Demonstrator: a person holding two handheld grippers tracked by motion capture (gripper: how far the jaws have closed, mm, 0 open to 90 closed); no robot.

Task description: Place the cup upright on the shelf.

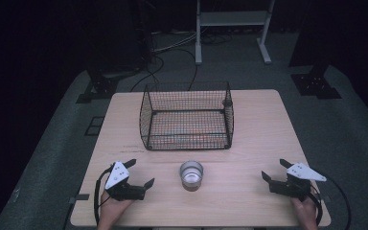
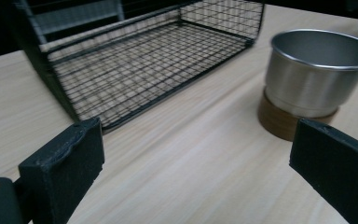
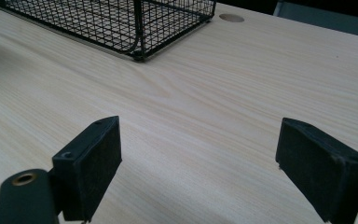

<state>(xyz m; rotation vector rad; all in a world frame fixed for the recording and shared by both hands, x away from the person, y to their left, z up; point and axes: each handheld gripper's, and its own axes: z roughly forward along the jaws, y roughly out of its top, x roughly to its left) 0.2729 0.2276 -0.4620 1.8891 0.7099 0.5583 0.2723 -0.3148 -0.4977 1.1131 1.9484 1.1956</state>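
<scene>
a small shiny metal cup (image 1: 191, 174) on a round brown wooden base stands upright near the front edge of the pale wooden table (image 1: 263, 124), about midway between the two hands. in the high view its inside is a bright glare and its contents cannot be made out. in the left gripper view the cup (image 2: 318, 72) sits at the upper right, its far rim cut by the frame edge and the lower right of its base hidden behind the gripper's own black jaw.

the left gripper (image 1: 141, 173) rests at the front left of the table, held by a hand (image 1: 111, 211) whose wrist runs off the bottom of the frame. its jaws stand wide apart with nothing between them, and in its own view the left gripper (image 2: 193, 161) frames bare wood, both jaws cropped at the bottom.

the right gripper (image 1: 275, 169) lies at the front right, well apart from the cup, held by the other hand (image 1: 306, 211), also cut at the bottom edge. its jaws are spread wide too and grip nothing; in its own view the right gripper (image 3: 198, 158) shows bare wood grain between the pads.

behind the cup, near but not touching it, stands a black wire mesh basket (image 1: 187, 116), rectangular and open at the top. something faintly reddish shows through the mesh on its floor in the high view, too blurred to identify. the basket (image 2: 135, 65) is cropped at the top of the left gripper view, and one corner of it (image 3: 140, 23) reaches into the right gripper view. the room beyond the table is dark, with cables and metal stand legs dimly visible.
</scene>
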